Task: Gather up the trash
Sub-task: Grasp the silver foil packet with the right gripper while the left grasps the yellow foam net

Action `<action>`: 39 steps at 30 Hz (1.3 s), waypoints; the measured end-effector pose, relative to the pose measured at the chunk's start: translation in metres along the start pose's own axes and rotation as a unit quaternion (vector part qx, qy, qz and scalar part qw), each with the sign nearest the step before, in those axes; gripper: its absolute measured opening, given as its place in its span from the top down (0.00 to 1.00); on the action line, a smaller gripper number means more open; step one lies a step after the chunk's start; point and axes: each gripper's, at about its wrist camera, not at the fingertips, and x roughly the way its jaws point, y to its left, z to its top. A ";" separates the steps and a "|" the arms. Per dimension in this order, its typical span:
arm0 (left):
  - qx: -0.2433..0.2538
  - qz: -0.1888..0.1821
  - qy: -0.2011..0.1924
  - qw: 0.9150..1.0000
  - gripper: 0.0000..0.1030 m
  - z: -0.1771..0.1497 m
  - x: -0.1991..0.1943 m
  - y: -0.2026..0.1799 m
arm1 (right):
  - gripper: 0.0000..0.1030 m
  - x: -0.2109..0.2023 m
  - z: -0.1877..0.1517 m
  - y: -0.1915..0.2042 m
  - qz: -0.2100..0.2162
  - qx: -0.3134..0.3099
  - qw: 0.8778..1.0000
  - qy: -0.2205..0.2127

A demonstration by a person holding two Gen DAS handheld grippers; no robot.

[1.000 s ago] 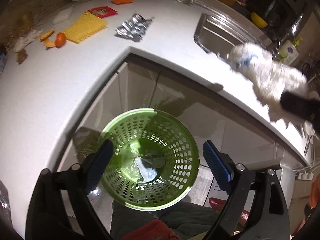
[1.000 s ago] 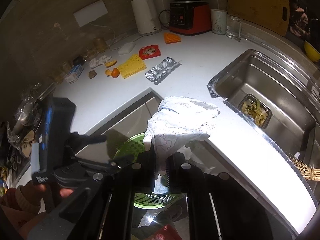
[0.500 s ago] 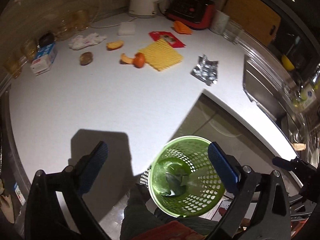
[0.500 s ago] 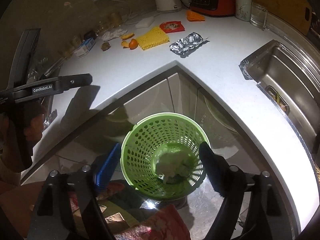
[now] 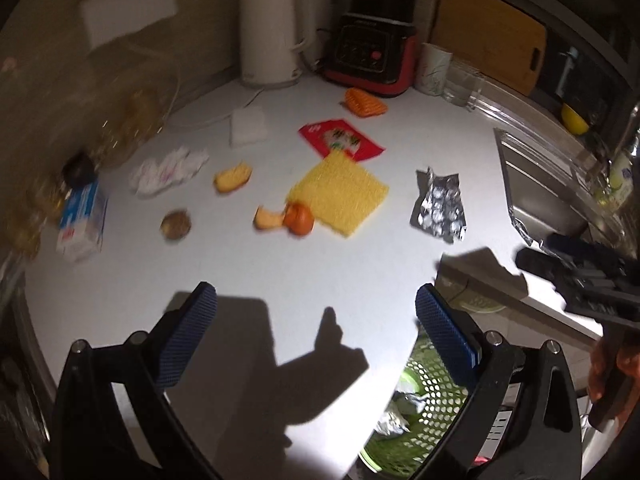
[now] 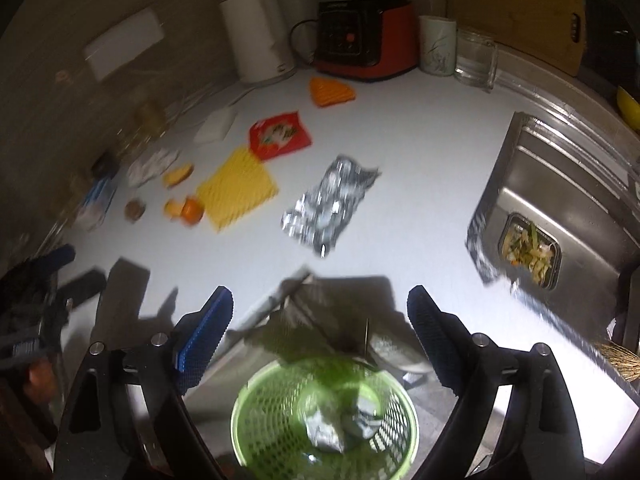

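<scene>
Below our released right claw [image 6: 320, 332] (jaws just opening, nothing between), one green basket [image 6: 324, 420]; left claw [image 5: 316, 320] likewise released.

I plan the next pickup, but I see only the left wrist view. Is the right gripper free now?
Observer: Yes. The right gripper has just been opening its jaws, and nothing is between them.
Operator: I see only a part of the basket. What lies in it?
Observer: Crumpled pale paper lies at the bottom of the green basket.
Operator: Is something inside the sink?
Observer: Food scraps sit in the drain strainer of the sink.
</scene>
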 end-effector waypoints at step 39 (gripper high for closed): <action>0.223 -0.088 0.092 0.966 0.18 0.088 0.192 -0.039 | 0.52 0.100 0.060 -0.011 -0.084 0.093 0.991 0.042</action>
